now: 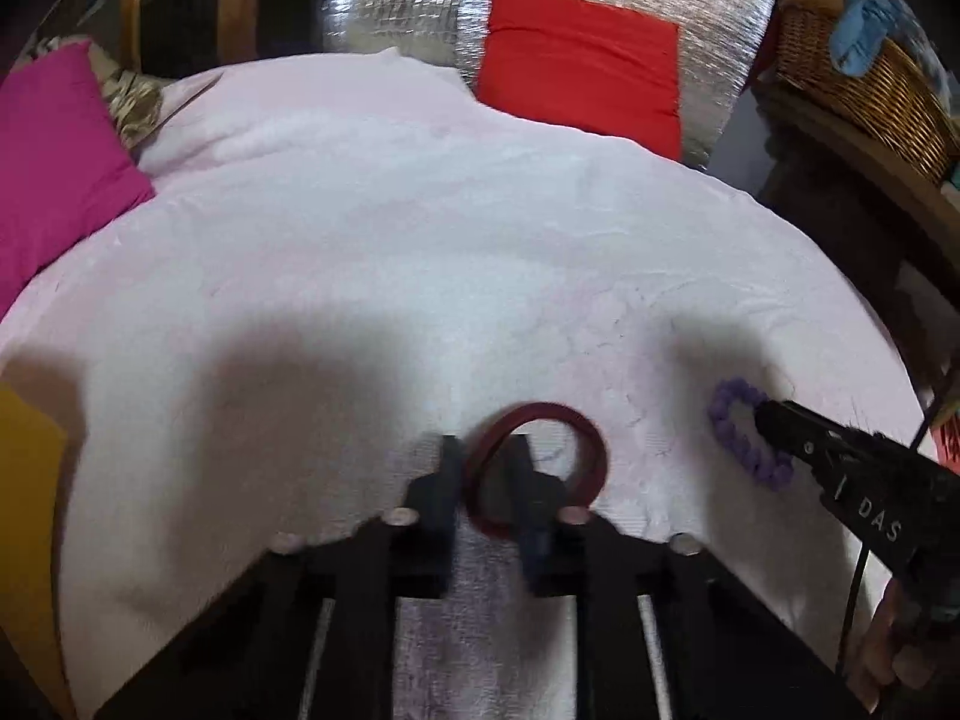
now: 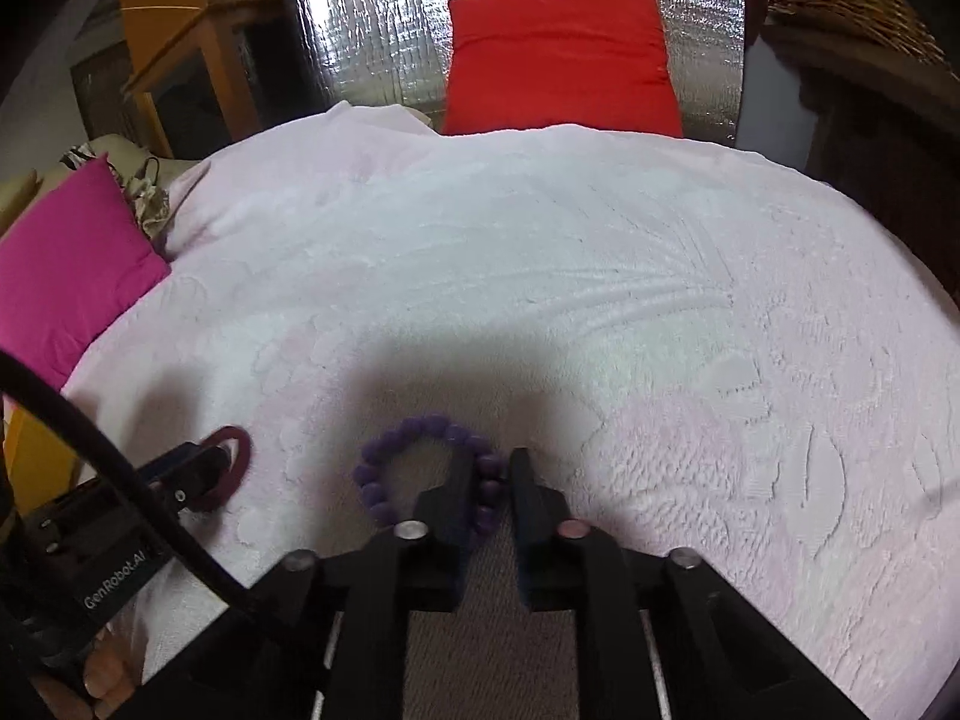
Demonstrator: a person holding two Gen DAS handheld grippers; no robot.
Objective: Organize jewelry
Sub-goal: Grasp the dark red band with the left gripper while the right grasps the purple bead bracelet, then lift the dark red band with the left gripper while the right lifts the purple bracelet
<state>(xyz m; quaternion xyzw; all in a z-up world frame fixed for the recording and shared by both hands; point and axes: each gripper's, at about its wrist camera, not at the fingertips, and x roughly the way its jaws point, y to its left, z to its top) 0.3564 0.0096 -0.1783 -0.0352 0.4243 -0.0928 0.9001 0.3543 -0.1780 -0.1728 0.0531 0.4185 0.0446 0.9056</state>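
A dark red bangle (image 1: 585, 429) rests on the pale pink blanket (image 1: 420, 228). My left gripper (image 1: 486, 450) is shut on its left rim, one finger inside the ring and one outside. A purple beaded bracelet (image 2: 414, 429) lies to the right of it. My right gripper (image 2: 489, 465) is shut on the bracelet's right side, one finger inside the loop. The bracelet (image 1: 735, 420) and right gripper (image 1: 771, 420) also show in the left wrist view. The bangle (image 2: 237, 456) and left gripper (image 2: 210, 468) show at the left of the right wrist view.
A red cushion (image 2: 558, 60) leans on a silver foil backing (image 2: 372, 18) at the far edge. A magenta cushion (image 2: 66, 264) lies at the left. A wicker basket (image 1: 864, 84) stands at the right. A yellow object (image 1: 24, 480) is at the near left.
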